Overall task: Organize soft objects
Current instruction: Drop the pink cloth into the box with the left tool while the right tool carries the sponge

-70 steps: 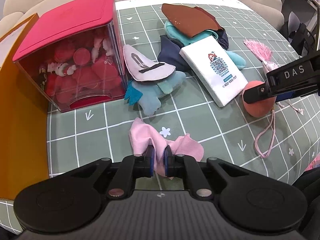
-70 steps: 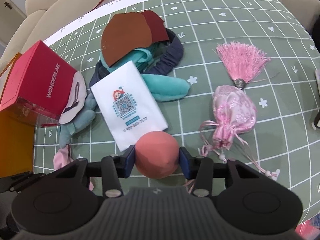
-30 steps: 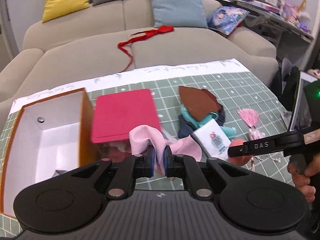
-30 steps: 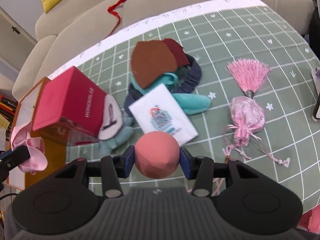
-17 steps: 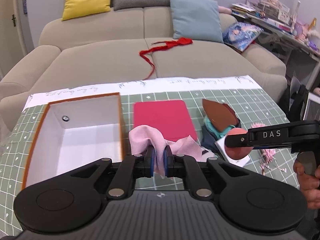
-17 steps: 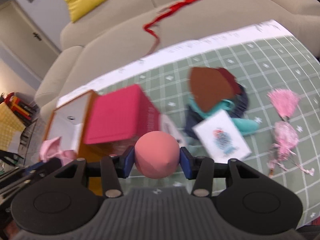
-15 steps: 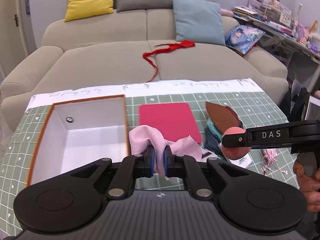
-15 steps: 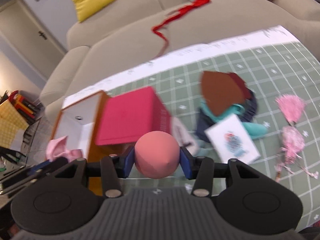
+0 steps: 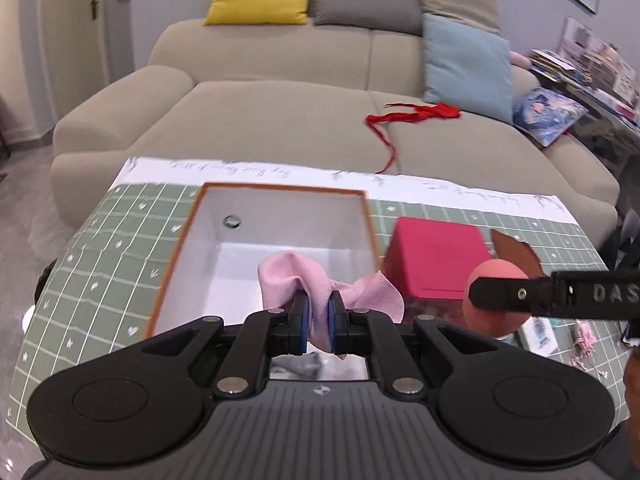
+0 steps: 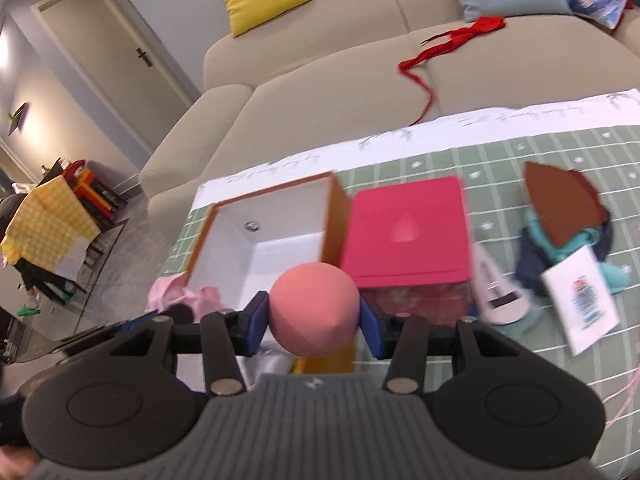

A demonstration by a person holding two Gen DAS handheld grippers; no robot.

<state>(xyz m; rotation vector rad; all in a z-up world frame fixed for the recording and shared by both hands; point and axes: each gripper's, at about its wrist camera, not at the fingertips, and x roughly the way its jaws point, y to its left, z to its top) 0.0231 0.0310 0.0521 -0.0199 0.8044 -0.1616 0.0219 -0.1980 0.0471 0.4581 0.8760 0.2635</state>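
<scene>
My left gripper [image 9: 318,322] is shut on a pink cloth [image 9: 298,276], held in the air above the near part of the orange box [image 9: 182,240] with its white inside. My right gripper [image 10: 313,324] is shut on a salmon sponge ball [image 10: 314,312], over the box's near right corner [image 10: 334,354]. In the left wrist view that ball [image 9: 490,322] and the right gripper's black finger [image 9: 552,296] enter from the right. The pink cloth [image 10: 176,294] also shows at the left of the right wrist view.
A red-lidded clear box [image 10: 408,232] stands right of the orange box. Further right lie a brown leather piece [image 10: 560,204] on teal and navy cloths, a tissue pack [image 10: 582,300] and a grey-and-white sleep mask [image 10: 500,296]. A beige sofa [image 9: 300,120] lies behind the green grid mat [image 9: 100,280].
Both grippers have moved left and up from the pile to above the orange box, still holding the pink cloth and the sponge ball. The box now sits straight ahead.
</scene>
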